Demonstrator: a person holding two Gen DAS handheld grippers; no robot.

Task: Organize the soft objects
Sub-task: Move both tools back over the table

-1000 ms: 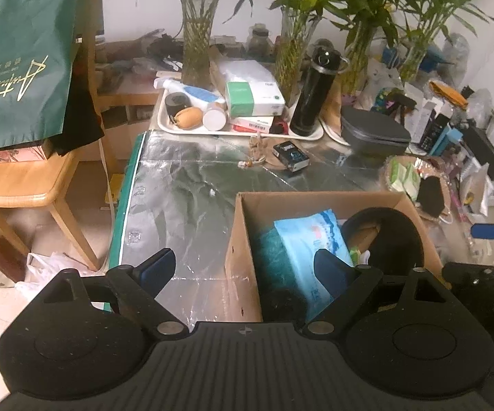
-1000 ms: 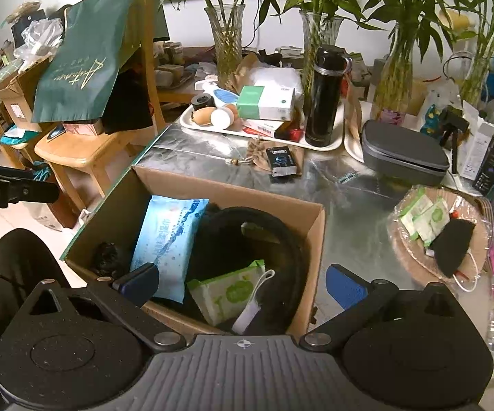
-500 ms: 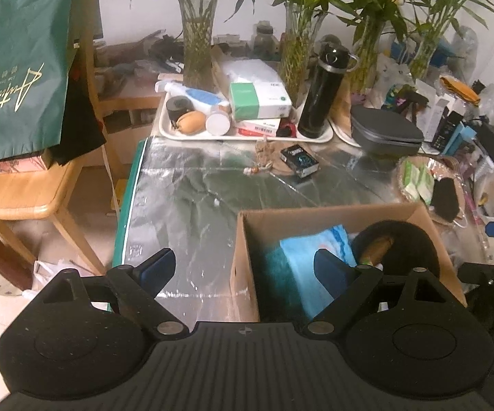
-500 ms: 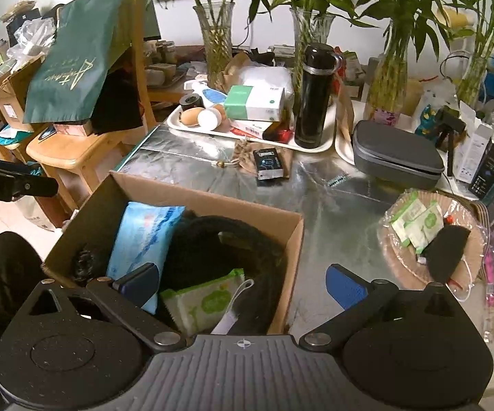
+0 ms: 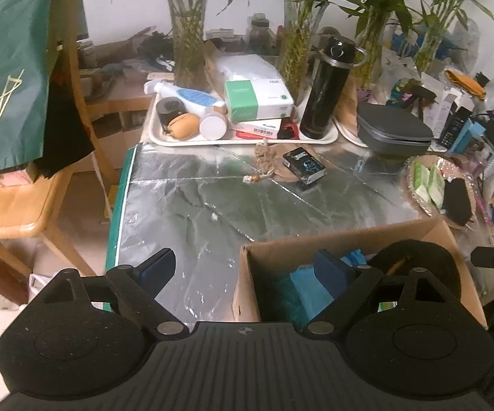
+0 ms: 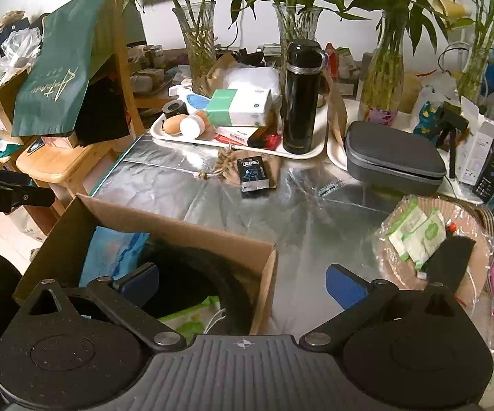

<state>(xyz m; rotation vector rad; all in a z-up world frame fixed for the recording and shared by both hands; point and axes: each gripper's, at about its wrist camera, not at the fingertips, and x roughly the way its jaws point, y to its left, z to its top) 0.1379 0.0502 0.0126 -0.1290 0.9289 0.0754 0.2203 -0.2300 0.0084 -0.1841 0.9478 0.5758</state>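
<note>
Your left tool (image 5: 243,267) stood wide open with nothing between its blue pads, one finger over the foil-covered table (image 5: 212,205) and the other over the near corner of the cardboard box (image 5: 332,239). Your right tool (image 6: 243,282) was just as wide and just as empty, its left finger hanging over the box (image 6: 178,226) and its right finger over bare foil beside the box's wall. Inside the box lay the soft things: a light blue wipes pack (image 6: 113,253) leaning against the left side, a black round padded item (image 6: 192,274) filling the middle, and a green-and-white packet (image 6: 192,322) at the near edge with a white cord on it; from the left view a dark teal soft item (image 5: 281,294) showed in the box's corner. Outside the box, to the right, a woven plate (image 6: 394,267) in clear wrap carried two small green-and-white packets (image 6: 415,236) and a black face mask (image 6: 452,260). Farther back on the table, a small black box (image 6: 254,173) lay on a brown pouch, just in front of a white tray (image 6: 301,152) holding a black flask (image 6: 301,99) upright and a green-and-white tissue box (image 6: 240,108). A grey zip case (image 6: 391,157) sat to the tray's right.
</note>
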